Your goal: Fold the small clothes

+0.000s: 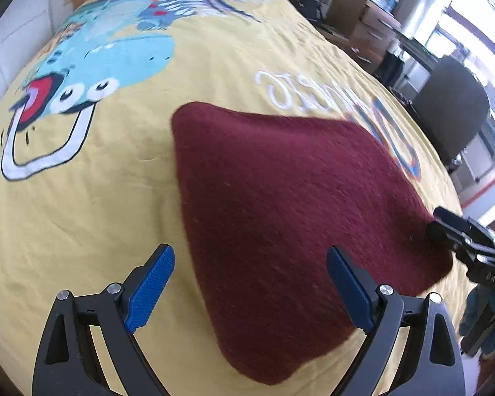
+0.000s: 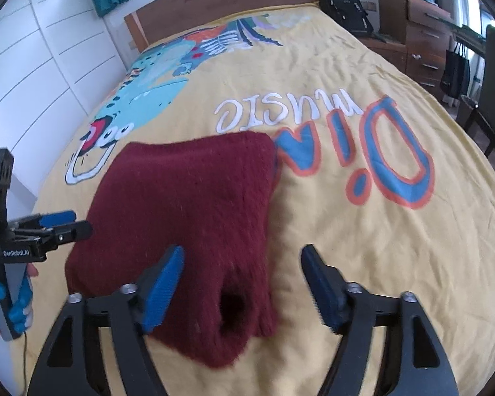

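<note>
A dark red knitted garment [image 1: 287, 204] lies folded into a rough rectangle on the yellow printed bedspread [image 1: 115, 181]; it also shows in the right wrist view [image 2: 188, 217]. My left gripper [image 1: 250, 283] is open, its blue pads straddling the garment's near left edge, just above it. My right gripper [image 2: 242, 280] is open over the garment's near right corner, where a rolled opening shows. The right gripper also appears at the garment's right edge in the left wrist view [image 1: 458, 231]. The left gripper appears at the garment's left edge in the right wrist view [image 2: 62, 224].
The bedspread [image 2: 363, 231] carries a cartoon print and large letters. A wooden headboard [image 2: 221, 3] is at the far end. A black backpack [image 2: 345, 6], wooden drawers [image 2: 422, 39] and a dark chair [image 1: 452, 112] stand to the right. White cupboards [image 2: 33, 66] are on the left.
</note>
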Tool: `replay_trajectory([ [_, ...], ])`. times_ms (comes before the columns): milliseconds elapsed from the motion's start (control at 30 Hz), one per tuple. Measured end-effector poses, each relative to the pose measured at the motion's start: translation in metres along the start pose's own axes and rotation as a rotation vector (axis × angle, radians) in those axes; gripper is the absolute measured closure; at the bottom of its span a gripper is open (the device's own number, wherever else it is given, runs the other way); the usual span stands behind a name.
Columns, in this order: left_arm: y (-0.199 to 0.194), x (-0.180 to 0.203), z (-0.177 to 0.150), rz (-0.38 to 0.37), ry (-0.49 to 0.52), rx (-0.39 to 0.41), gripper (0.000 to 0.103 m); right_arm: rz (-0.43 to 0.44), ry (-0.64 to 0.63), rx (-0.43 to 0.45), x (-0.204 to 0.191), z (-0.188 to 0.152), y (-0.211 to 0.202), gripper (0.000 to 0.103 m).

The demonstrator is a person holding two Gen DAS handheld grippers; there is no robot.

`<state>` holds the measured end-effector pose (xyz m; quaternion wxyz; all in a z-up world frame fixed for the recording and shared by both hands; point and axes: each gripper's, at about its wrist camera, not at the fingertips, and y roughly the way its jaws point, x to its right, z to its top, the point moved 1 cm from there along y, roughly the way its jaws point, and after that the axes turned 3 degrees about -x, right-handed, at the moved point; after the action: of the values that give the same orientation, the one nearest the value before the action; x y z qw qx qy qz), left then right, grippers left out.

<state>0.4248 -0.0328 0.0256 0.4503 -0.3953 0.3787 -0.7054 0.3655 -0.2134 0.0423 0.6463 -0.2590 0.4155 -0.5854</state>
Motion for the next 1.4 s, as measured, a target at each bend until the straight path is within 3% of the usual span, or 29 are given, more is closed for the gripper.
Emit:
replay_trajectory([
  [133, 0.015, -0.013, 0.008, -0.029, -0.059, -0.019, 0.012, 0.014, 0.014, -0.085, -0.001, 0.010, 0.034, 0.023],
  [233, 0.030, -0.023, 0.010, -0.094, -0.117, -0.036, 0.010, 0.037, 0.014, -0.160, 0.003, 0.009, 0.060, 0.022],
  [400, 0.060, -0.023, 0.008, -0.207, -0.136, -0.104, 0.006, 0.147, 0.046, -0.226, 0.018, 0.005, 0.084, 0.023],
  [533, 0.066, -0.026, 0.013, -0.237, -0.130, -0.121, 0.009, 0.226, 0.066, -0.244, 0.020, 0.005, 0.094, 0.037],
  [700, 0.062, -0.028, 0.017, -0.298, -0.141, -0.093, 0.036, 0.247, 0.021, -0.224, 0.008, 0.009, 0.090, 0.058],
  [800, 0.052, -0.032, 0.016, -0.332, -0.138, -0.062, 0.048, 0.252, 0.001, -0.192, 0.002, 0.011, 0.079, 0.064],
  [900, 0.036, -0.036, 0.017, -0.353, -0.123, -0.034, 0.054, 0.277, -0.007, -0.141, -0.007, 0.015, 0.061, 0.067],
  [1133, -0.012, -0.062, 0.009, -0.339, -0.104, 0.004, 0.056, 0.363, -0.088, -0.100, -0.066, 0.024, 0.037, 0.067],
  [1233, -0.030, -0.088, 0.001, -0.275, -0.098, 0.003, 0.055, 0.375, -0.074, -0.126, -0.082, 0.018, 0.054, 0.067],
  [1333, -0.023, -0.102, -0.010, -0.186, -0.091, -0.042, 0.048, 0.312, -0.082, -0.192, -0.095, 0.006, 0.083, 0.064],
  [1400, -0.016, -0.111, -0.019, -0.141, -0.107, -0.079, 0.037, 0.288, -0.081, -0.194, -0.097, -0.002, 0.087, 0.058],
])
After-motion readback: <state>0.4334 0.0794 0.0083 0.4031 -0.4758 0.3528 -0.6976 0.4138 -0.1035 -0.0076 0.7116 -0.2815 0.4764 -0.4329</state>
